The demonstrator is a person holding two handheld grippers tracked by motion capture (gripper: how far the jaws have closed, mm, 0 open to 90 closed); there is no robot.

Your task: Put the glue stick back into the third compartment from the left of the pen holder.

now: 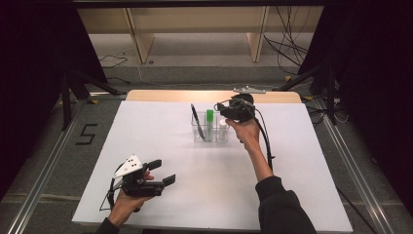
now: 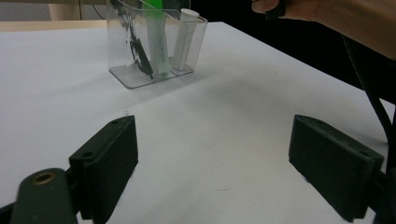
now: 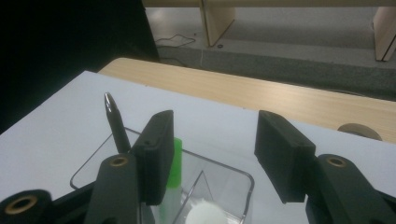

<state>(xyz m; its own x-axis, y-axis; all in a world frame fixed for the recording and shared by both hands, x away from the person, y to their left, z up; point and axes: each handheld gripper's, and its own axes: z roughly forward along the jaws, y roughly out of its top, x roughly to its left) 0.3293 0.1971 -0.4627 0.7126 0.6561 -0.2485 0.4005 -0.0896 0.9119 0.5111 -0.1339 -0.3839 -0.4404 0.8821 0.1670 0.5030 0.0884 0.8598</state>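
Because the white-capped tube (image 3: 205, 215) stands in the right-hand compartment of the clear plastic organiser (image 1: 210, 130), a little above the middle of the high view, it already looks delivered: the right gripper (image 3: 211, 156) hovers directly over it with jaws parted and nothing pressed between them. Beside the tube, the green-capped marker (image 1: 209, 118) and the black pen (image 1: 195, 117) lean in the left compartment. To finish this step cleanly, I would lift the right gripper straight up, keeping its left jaw off the marker's cap so the light organiser does not tip. Toward the lower left, the left gripper (image 1: 164, 171) rests low over the white table (image 1: 146, 122), wide open and empty.
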